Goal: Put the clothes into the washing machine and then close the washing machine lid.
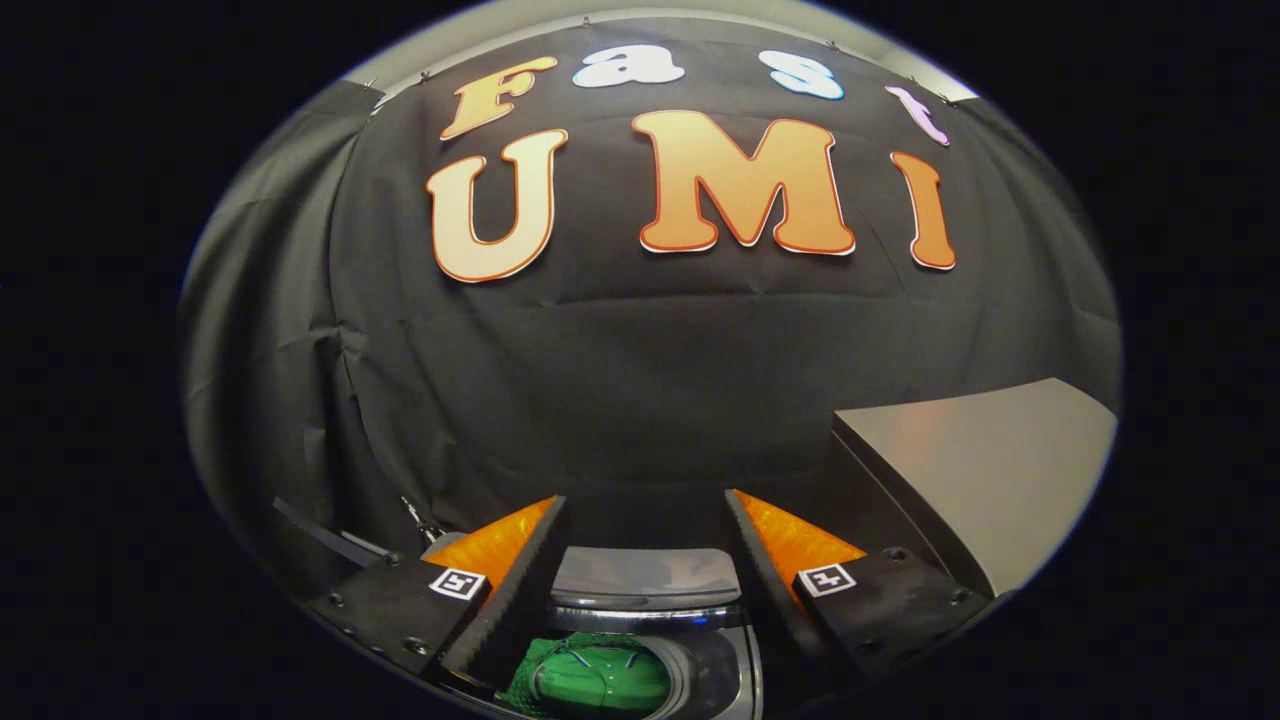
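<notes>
My gripper [645, 500] is open and hangs above the washing machine [720, 660], with nothing between its fingers. Below the fingers the round drum opening shows, and a green garment [590, 682] lies inside it. Just beyond the opening, between the two fingers, stands a shiny grey surface [645, 580] that looks like the raised lid or the machine's back panel; I cannot tell which. The fingers touch neither the garment nor the machine.
A flat grey panel [985, 470] juts in from the right, just beyond the right finger. Black cloth [640, 370] forms the booth wall straight ahead. A thin dark rod [330, 540] and a cable lie to the left of the left finger.
</notes>
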`<action>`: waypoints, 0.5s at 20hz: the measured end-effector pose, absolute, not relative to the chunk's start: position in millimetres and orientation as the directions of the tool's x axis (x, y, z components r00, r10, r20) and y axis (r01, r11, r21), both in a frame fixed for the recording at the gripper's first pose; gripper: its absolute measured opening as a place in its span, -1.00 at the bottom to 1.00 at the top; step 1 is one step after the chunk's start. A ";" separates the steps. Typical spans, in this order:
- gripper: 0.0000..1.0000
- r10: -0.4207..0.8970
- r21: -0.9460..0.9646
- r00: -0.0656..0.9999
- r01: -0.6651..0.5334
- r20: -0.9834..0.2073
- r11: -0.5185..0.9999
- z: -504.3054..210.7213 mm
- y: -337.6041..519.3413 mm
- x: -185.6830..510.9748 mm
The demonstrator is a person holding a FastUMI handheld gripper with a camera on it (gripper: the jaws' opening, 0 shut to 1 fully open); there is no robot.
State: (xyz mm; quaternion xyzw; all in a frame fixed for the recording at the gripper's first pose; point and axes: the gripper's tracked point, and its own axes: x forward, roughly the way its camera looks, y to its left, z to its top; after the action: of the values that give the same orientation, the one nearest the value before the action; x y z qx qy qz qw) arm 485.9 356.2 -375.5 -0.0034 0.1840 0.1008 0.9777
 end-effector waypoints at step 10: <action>0.94 0.172 0.080 0.834 -0.153 -0.524 0.985 -454.4 330.8 428.3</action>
State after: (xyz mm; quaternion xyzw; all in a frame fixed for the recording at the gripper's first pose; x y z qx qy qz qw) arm 428.3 330.8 -454.4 0.0174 0.2751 0.0848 0.9575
